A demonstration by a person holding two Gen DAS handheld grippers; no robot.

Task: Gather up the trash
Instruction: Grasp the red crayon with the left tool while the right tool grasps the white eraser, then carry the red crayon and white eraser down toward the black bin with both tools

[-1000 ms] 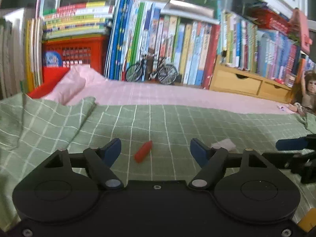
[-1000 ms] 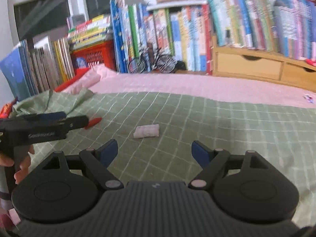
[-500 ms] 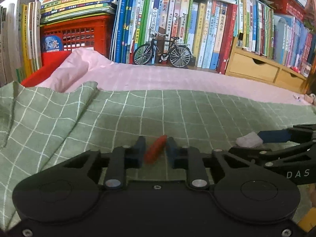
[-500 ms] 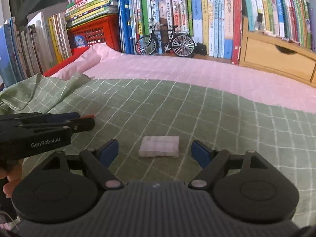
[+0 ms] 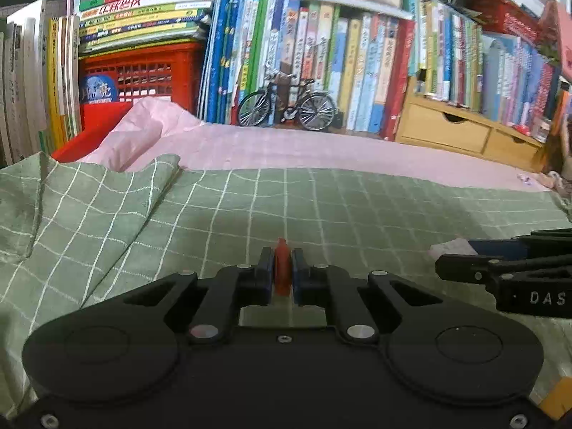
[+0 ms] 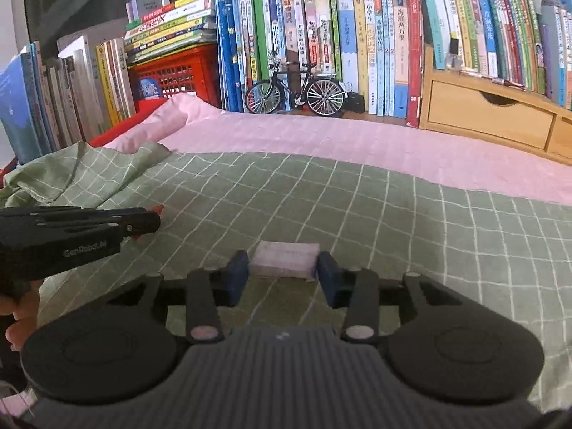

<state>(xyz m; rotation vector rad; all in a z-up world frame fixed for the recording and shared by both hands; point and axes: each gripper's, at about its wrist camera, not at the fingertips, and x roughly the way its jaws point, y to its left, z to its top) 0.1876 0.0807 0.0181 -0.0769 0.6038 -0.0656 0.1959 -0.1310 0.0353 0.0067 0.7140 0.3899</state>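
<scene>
Both of my tools have closed in over the last second, each on its own scrap.

Left wrist view: my left gripper (image 5: pixel 283 272), open around the red scrap (image 5: pixel 282 268) a second ago, is now clamped fully onto it, the piece standing upright between the blue pads (image 5: pixel 266 268) with its tip showing above them. It sits low over the green checked blanket (image 5: pixel 221 214). The other tool enters from the right edge beside a pale scrap.

Right wrist view: my right gripper (image 6: pixel 282 272) has come forward and its jaws are closing about the white folded wrapper (image 6: pixel 285 259), which lies flat on the blanket between the pads. I judge the pads at or nearly at its ends; a firm pinch is not yet evident.

Step in hand: grasping, left secured, right pending. Next move calls for finishing the right squeeze, then lifting both clear without snagging the cloth. No bin is visible.
</scene>
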